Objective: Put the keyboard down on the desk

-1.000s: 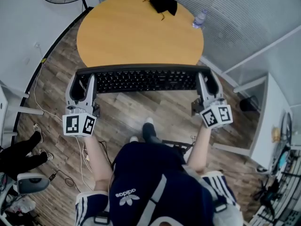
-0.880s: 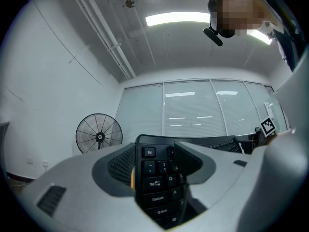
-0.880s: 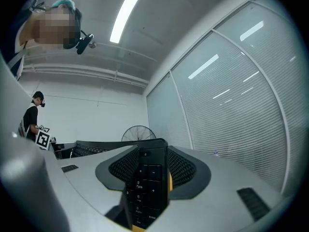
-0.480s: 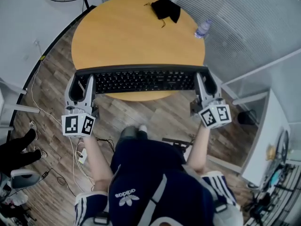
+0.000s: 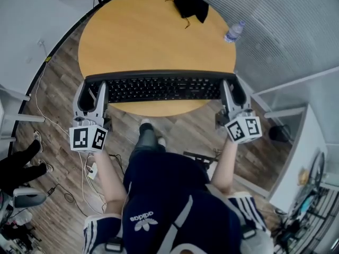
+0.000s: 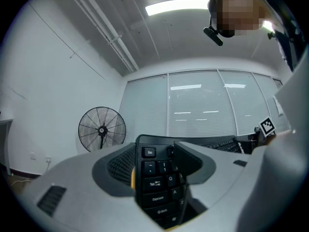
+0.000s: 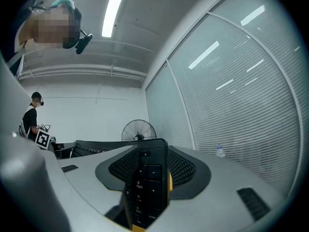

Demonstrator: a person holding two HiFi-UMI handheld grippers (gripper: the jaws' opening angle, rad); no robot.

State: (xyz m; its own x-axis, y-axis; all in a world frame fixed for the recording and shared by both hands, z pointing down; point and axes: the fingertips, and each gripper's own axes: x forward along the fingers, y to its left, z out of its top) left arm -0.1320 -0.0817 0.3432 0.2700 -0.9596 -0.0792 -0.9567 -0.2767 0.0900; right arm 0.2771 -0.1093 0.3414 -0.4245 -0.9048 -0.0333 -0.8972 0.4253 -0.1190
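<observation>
**Black full-size keyboard (image 5: 159, 89) being carried level above the near part of the round orange wooden desk (image 5: 148, 30).** The left tool (image 5: 91, 91) is clamping the keyboard's Esc-key end and the right tool (image 5: 232, 91) its number-pad end, the jaws of each pressing on the board. Both ends are projecting past the desk's curved rim. Whether the underside is touching the desk cannot be told. Judged progress: the carry is nearly complete, while lowering, seating and releasing are remaining. A black cloth pouch (image 5: 192, 5) and a clear plastic bottle (image 5: 233, 32) are lying at the desk's far side, well apart from the keyboard.
</observation>
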